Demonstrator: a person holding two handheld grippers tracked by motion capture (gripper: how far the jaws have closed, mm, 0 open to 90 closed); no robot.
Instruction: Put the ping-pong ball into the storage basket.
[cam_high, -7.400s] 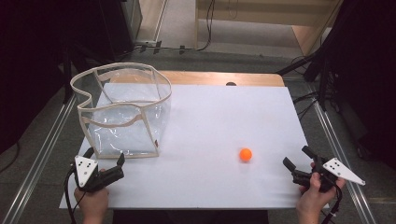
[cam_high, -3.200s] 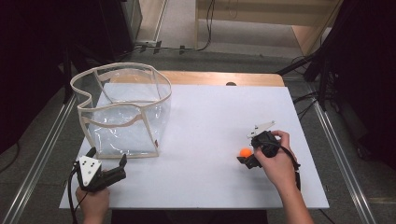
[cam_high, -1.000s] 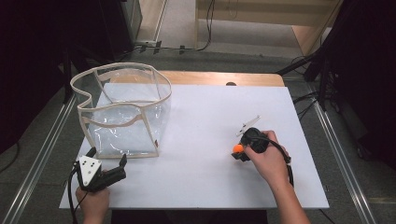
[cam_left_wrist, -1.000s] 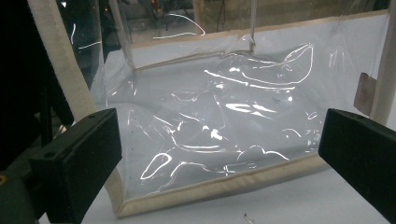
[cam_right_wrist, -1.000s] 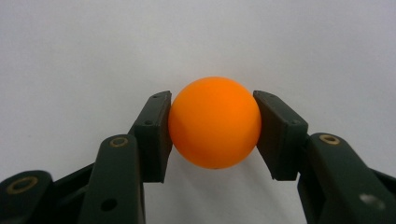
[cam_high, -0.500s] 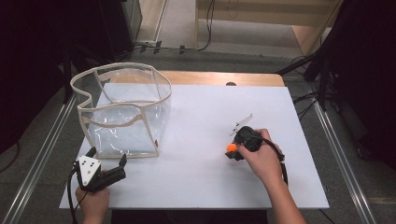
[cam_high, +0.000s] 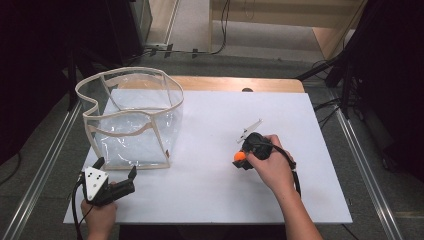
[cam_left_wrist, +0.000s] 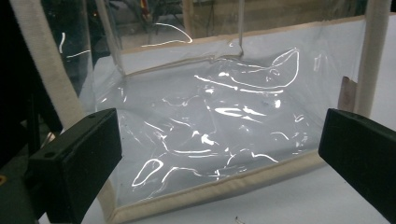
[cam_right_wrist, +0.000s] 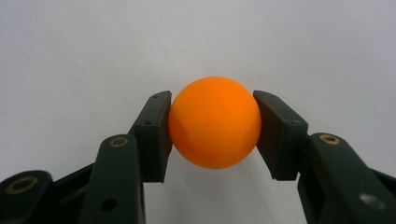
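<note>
A small orange ball (cam_high: 239, 156) is clamped between the two black jaws of my right gripper (cam_high: 242, 159), which is shut on it over the middle right of the white table. The right gripper view shows the ball (cam_right_wrist: 214, 122) pressed between both pads above the white surface. A clear plastic bag with cream trim (cam_high: 132, 118) stands open at the back left. My left gripper (cam_high: 116, 176) rests near the front left edge, just in front of the bag, jaws wide open with nothing between them. Its own view faces the bag's clear wall (cam_left_wrist: 224, 121) close up.
The white table top (cam_high: 210, 195) spans the work area, with a wooden strip (cam_high: 235, 83) along its far edge. Metal rails run along both sides. Dark equipment and cables stand beyond the table.
My right gripper closed on the orange ball and carried it leftward across the table towards the bag. The left gripper stayed in place, open.
</note>
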